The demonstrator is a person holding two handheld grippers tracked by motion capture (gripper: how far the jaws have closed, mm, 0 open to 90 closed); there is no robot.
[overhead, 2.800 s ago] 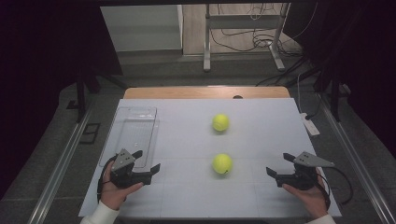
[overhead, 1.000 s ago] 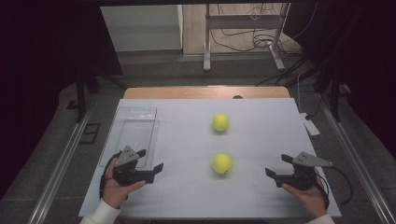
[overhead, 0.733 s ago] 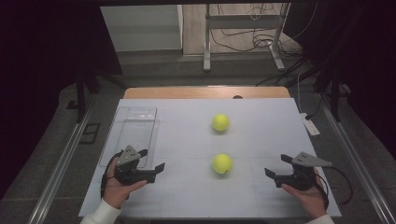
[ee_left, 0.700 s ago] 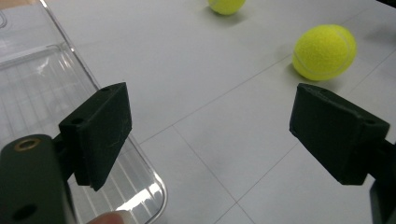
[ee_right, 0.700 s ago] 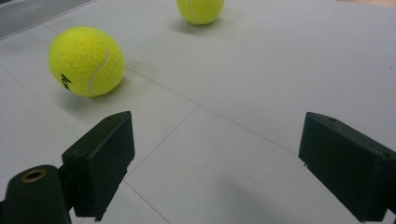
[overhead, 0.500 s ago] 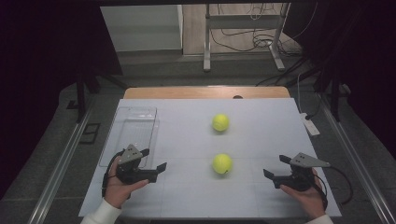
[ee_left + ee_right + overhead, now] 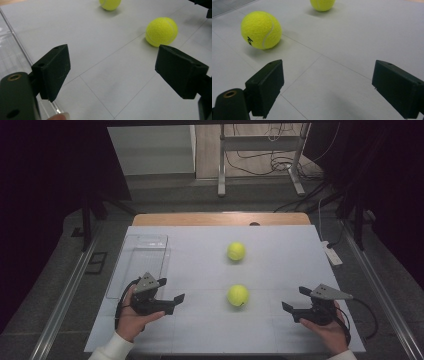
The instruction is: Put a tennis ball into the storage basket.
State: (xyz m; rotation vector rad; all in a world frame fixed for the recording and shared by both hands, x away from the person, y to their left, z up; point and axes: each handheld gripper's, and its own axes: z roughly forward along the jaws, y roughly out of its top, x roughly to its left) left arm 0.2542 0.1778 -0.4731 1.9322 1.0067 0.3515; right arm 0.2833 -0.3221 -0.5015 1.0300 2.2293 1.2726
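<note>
Two yellow tennis balls lie on the white table: a near ball [image 7: 238, 295] at the middle and a far ball [image 7: 236, 251] behind it. My left gripper [image 7: 170, 291] is held low at the front left, open and empty, with its jaws pointing right at the near ball [image 7: 161, 31]; the far ball [image 7: 110, 3] lies beyond. At the front right my right gripper [image 7: 294, 298] is also open and empty. It points left, with the near ball [image 7: 261, 29] ahead to its left and the far ball [image 7: 322, 4] further off.
A clear plastic box [image 7: 142, 260] stands on the table's left side, just behind my left hand, and its edge [image 7: 10, 55] shows beside the left jaw. A white strip-like object [image 7: 331, 254] lies at the right table edge. Dark floor and a metal stand surround the table.
My left gripper has crept a little to the right, toward the near ball. The right gripper and both balls have stayed where they were.
</note>
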